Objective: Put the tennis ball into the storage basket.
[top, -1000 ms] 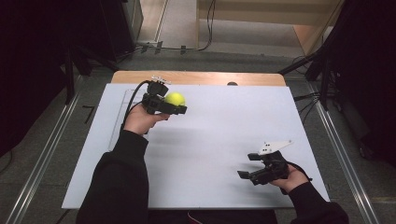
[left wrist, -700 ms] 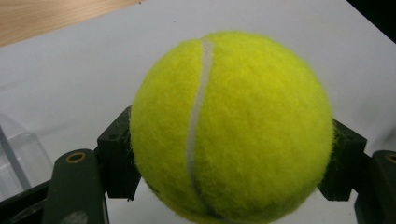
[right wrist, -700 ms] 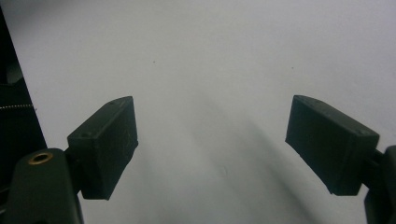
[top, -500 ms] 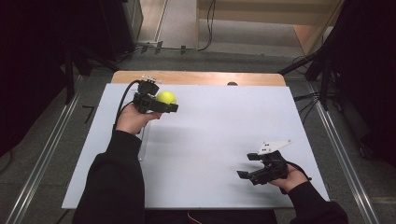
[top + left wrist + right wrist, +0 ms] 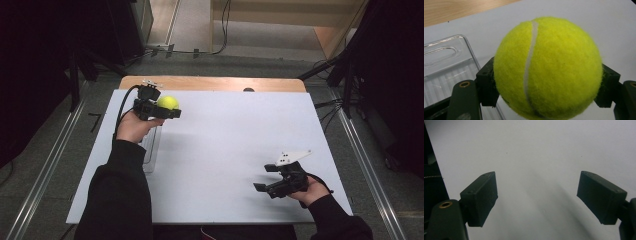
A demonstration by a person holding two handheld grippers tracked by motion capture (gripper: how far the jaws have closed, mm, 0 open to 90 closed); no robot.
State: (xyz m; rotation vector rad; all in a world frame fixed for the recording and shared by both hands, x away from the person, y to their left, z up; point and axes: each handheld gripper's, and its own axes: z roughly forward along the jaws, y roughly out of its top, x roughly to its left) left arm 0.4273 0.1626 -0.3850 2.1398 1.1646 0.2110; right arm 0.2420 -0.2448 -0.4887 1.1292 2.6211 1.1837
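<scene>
1. Moved farther left and toward the far edge since a moment ago: left gripper [image 5: 165,111], clamped on the tennis ball [image 5: 168,102].
2. Held above the white table [image 5: 225,145], near its far left corner, just over a clear plastic tray [image 5: 446,62].
3. Gripped on both sides, white seam upright.
4. Resting near the front right edge: right gripper [image 5: 265,179], jaws spread wide, nothing between.

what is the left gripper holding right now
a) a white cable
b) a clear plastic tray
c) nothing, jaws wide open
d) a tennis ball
d: the left gripper has its jaws closed on either side of a yellow tennis ball, while the clear plastic tray lies on the table beneath it.
</scene>
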